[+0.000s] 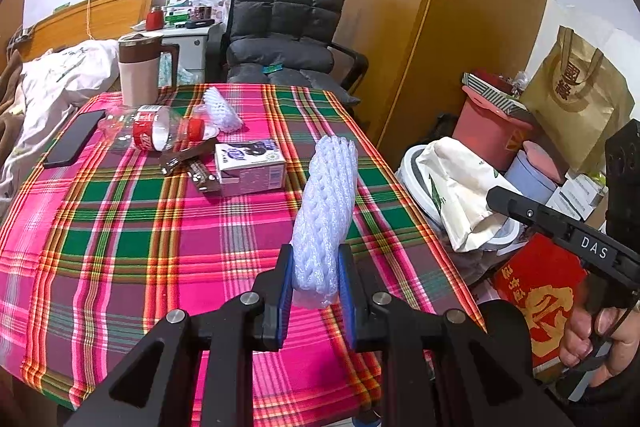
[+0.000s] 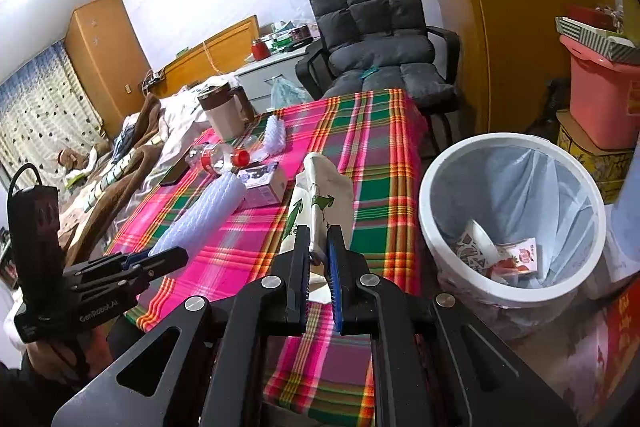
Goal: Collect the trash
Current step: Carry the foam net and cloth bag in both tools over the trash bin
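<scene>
My left gripper point(image 1: 316, 259) is shut on a white foam net sleeve point(image 1: 326, 211) and holds it above the plaid tablecloth point(image 1: 120, 239). It also shows in the right wrist view point(image 2: 200, 217). My right gripper point(image 2: 318, 245) is shut on a crumpled white paper bag with green print point(image 2: 320, 199), held near the table's right edge; the bag also shows in the left wrist view point(image 1: 456, 187). A white trash bin point(image 2: 436, 195) with a liner and some trash stands on the floor to the right. On the table lie a plastic bottle point(image 1: 160, 129), a milk carton point(image 1: 250, 167), brown wrappers point(image 1: 192, 165) and another foam net point(image 1: 222, 109).
A phone point(image 1: 74, 143) and a brown-and-white jug point(image 1: 140, 71) sit at the table's far left. A dark padded chair point(image 1: 280, 31) stands behind the table. Boxes, a pink bin point(image 2: 604, 95) and bags crowd the floor at the right. A bed lies to the left.
</scene>
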Action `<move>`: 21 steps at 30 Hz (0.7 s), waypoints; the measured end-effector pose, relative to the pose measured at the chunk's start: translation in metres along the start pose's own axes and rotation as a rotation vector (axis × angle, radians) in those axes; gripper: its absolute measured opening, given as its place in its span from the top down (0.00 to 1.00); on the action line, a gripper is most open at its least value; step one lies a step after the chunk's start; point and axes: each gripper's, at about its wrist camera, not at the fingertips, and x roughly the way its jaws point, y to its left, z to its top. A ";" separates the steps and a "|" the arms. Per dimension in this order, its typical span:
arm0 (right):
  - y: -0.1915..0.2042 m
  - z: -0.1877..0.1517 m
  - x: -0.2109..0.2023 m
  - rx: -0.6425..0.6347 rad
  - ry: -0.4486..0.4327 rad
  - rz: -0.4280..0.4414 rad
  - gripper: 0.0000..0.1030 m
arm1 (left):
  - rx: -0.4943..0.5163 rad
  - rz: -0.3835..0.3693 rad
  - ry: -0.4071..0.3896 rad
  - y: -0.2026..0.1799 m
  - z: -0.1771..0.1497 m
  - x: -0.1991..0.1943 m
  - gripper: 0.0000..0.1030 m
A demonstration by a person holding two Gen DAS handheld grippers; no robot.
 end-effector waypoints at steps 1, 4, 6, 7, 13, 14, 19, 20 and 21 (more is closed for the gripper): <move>-0.001 0.000 -0.001 0.002 -0.002 -0.001 0.89 | 0.003 -0.001 0.002 -0.001 0.000 0.001 0.80; -0.005 -0.002 -0.004 0.012 -0.006 -0.007 0.89 | 0.013 -0.008 0.010 -0.007 0.002 0.005 0.79; -0.010 -0.002 -0.005 0.020 -0.009 -0.012 0.89 | 0.021 -0.014 0.016 -0.012 0.003 0.009 0.79; -0.013 -0.003 -0.006 0.025 -0.010 -0.017 0.89 | 0.026 -0.017 0.019 -0.014 0.004 0.011 0.79; -0.028 -0.004 -0.012 0.058 -0.017 -0.043 0.89 | 0.054 -0.041 0.040 -0.031 0.008 0.027 0.79; -0.031 -0.004 -0.013 0.065 -0.018 -0.047 0.89 | 0.061 -0.044 0.043 -0.034 0.009 0.029 0.79; -0.046 -0.005 -0.017 0.097 -0.023 -0.072 0.89 | 0.090 -0.066 0.054 -0.051 0.015 0.041 0.79; -0.049 -0.005 -0.018 0.104 -0.024 -0.079 0.89 | 0.094 -0.071 0.055 -0.054 0.016 0.043 0.79; -0.051 -0.005 -0.019 0.108 -0.026 -0.083 0.89 | 0.099 -0.078 0.057 -0.057 0.018 0.046 0.79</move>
